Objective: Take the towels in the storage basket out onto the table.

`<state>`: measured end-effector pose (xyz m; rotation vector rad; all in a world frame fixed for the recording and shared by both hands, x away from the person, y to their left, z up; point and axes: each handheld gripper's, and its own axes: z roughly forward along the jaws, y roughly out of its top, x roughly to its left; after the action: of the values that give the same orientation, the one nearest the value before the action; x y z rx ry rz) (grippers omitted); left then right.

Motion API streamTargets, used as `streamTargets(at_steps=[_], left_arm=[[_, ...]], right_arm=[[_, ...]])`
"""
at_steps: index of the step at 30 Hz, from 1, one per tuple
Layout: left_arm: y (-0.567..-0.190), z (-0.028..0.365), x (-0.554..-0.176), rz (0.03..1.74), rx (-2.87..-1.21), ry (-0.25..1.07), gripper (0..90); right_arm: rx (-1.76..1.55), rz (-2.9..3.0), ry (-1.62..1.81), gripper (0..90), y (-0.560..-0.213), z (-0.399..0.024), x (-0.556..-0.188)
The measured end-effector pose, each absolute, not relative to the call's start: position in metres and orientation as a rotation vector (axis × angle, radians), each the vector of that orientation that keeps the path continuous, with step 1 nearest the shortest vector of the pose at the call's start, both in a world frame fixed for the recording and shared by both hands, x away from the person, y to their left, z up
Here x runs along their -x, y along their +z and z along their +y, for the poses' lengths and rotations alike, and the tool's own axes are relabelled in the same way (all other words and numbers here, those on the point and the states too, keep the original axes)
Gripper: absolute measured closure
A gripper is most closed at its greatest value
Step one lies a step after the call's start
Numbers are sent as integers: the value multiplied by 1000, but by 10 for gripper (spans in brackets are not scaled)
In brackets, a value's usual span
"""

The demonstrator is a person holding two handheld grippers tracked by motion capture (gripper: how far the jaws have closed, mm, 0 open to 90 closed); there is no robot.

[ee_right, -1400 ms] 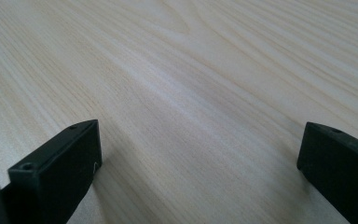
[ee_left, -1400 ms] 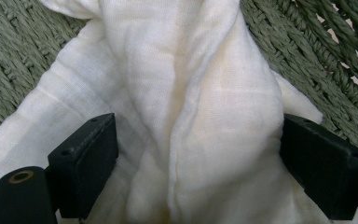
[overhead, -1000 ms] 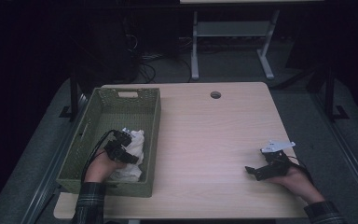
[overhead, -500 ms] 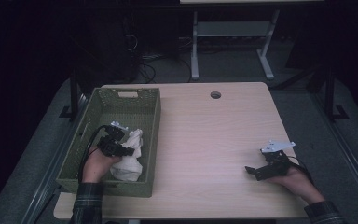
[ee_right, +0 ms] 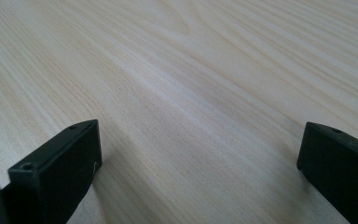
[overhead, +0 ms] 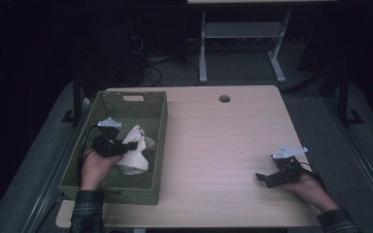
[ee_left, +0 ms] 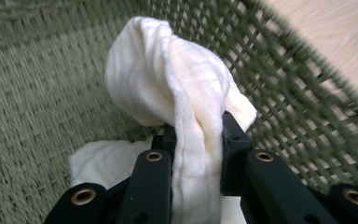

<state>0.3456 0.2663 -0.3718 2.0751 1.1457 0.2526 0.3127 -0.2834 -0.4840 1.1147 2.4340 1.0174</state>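
A white cloth (overhead: 137,151) lies in the green woven basket (overhead: 161,127) at the table's left. My left gripper (overhead: 132,144) is shut on a fold of it, and its jaws have just been closing on that fold. In the left gripper view the cloth (ee_left: 168,79) bulges up between the black jaws of the left gripper (ee_left: 196,135) and hangs in front of the basket wall (ee_left: 37,93); more cloth lies below. My right gripper (overhead: 263,179) rests on the table at the near right. Its jaws stand wide open over bare wood, as the right gripper (ee_right: 200,135) view shows.
The light wooden table (overhead: 213,141) has a round cable hole (overhead: 224,98) near its far edge. A white metal stand (overhead: 243,34) and dark floor lie beyond the table. The person's sleeves come in at the bottom corners.
The left gripper has closed on the cloth and risen a little, pulling a fold of it up from the basket floor. The right gripper has stayed where it was.
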Motion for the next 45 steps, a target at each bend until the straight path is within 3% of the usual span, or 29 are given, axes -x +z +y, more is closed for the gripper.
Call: streamTargets(at_steps=[19,45], left_arm=[[-332,276,-333,1021,-1878,254,767],[-286,229,-333,816,-1856,260,770]], right_arm=[[-1113,2435,1017,0,-484,-283,-313],[-1113,2435,1018,0,-484,-283,-313]])
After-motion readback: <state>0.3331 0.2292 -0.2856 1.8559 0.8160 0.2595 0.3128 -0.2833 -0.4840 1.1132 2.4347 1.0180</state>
